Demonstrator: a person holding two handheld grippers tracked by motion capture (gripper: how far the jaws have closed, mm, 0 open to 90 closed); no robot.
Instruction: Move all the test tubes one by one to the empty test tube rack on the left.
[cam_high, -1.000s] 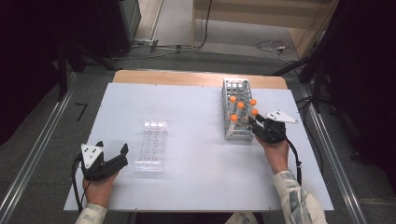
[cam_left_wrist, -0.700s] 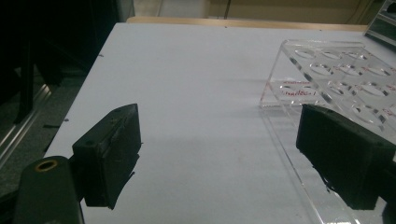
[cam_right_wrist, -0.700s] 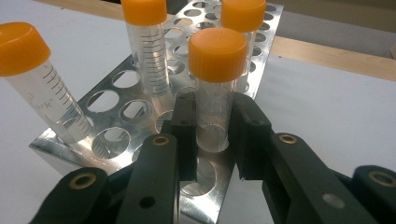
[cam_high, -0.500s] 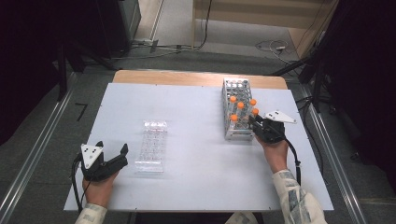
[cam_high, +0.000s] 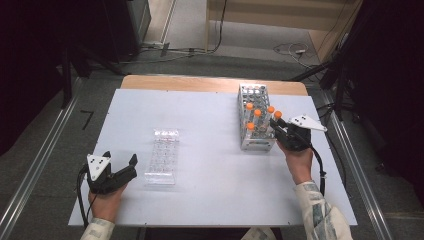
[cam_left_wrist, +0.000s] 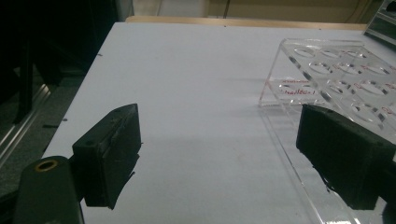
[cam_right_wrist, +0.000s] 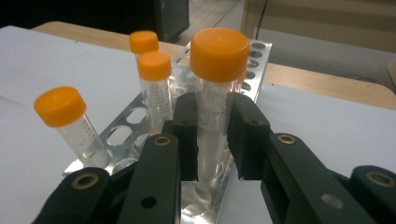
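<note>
A metal tube rack (cam_high: 252, 92) stands at the right of the white table and holds several orange-capped clear tubes. My right gripper (cam_high: 276, 124) reaches in from the rack's right side. In the right gripper view its pads (cam_right_wrist: 187, 121) press on both sides of the nearest tube (cam_right_wrist: 219, 53), which stands upright in the rack (cam_right_wrist: 254, 60), so the gripper (cam_right_wrist: 214, 112) is shut on it. My left gripper (cam_high: 120, 157) rests open near the table's front left, beside a clear acrylic rack (cam_high: 163, 155). In the left gripper view that gripper (cam_left_wrist: 224, 149) has bare table between its jaws and the acrylic rack (cam_left_wrist: 327, 70) at the right.
Three other capped tubes (cam_right_wrist: 60, 107) (cam_right_wrist: 154, 65) (cam_right_wrist: 143, 42) stand in the metal rack to the left of the held one. A wooden strip (cam_high: 210, 82) borders the table's far edge. Metal rails run along both sides of the table, with cables on the floor beyond.
</note>
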